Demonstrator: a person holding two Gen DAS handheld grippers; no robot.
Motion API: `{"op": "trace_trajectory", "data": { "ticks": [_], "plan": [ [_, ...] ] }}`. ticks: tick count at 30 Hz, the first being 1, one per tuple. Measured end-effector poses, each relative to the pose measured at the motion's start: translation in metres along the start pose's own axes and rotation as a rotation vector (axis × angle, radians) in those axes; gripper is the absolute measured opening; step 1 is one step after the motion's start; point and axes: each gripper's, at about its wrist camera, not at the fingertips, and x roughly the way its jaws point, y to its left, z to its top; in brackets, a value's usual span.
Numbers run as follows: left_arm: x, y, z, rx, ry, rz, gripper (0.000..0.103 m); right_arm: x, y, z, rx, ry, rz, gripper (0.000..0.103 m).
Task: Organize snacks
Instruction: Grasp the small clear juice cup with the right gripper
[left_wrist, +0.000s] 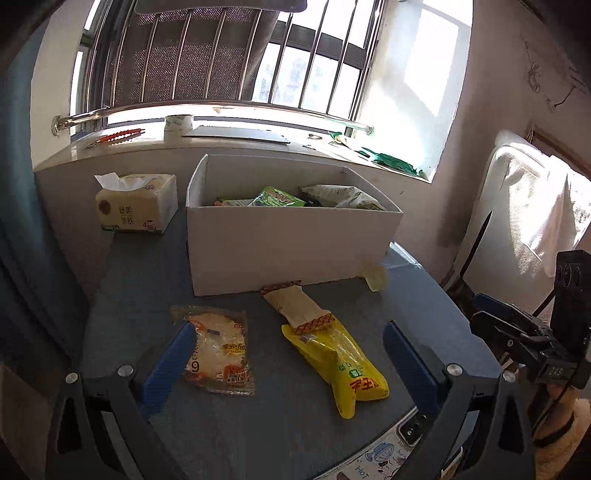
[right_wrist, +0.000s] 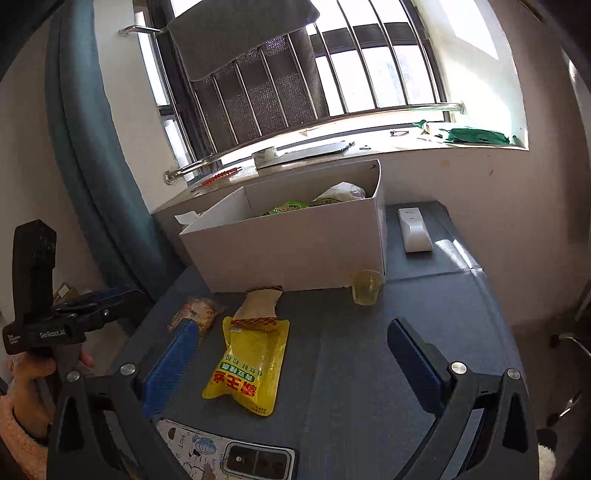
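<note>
Up front in the left wrist view, the left tool (left_wrist: 291, 363) gapes wide and empty over the surface (left_wrist: 295, 413), a yellow snack bag (left_wrist: 341, 363) between its fingers, a clear cracker pack (left_wrist: 219, 350) at nine o'clock, the white box (left_wrist: 288, 236) at twelve. From the right wrist, the right tool (right_wrist: 295, 363) also gapes empty, with the yellow snack bag (right_wrist: 249, 365) at nine o'clock.

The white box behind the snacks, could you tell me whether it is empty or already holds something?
Partly filled: the open-topped white box already holds a green packet and a pale packet.
</note>
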Motion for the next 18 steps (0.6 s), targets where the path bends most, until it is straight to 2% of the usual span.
{"op": "trace_trajectory", "data": {
  "ticks": [3,5,8,18],
  "plan": [
    [-0.002,-0.011,-0.021,0.007,0.009,0.012,0.103,-0.005,-0.010,-0.015,0.017,0.015,-0.017,0.103],
    [-0.004,-0.016,-0.030,0.014,0.013,0.008,0.103,-0.003,-0.016,-0.017,0.018,0.031,-0.047,0.103],
    [-0.008,-0.021,-0.039,0.016,-0.001,0.014,0.103,-0.003,-0.022,-0.017,0.048,0.015,-0.046,0.103],
    [-0.010,-0.010,-0.040,-0.040,0.001,0.014,0.103,0.036,-0.021,-0.010,-0.016,0.101,-0.095,0.103]
  ]
}}
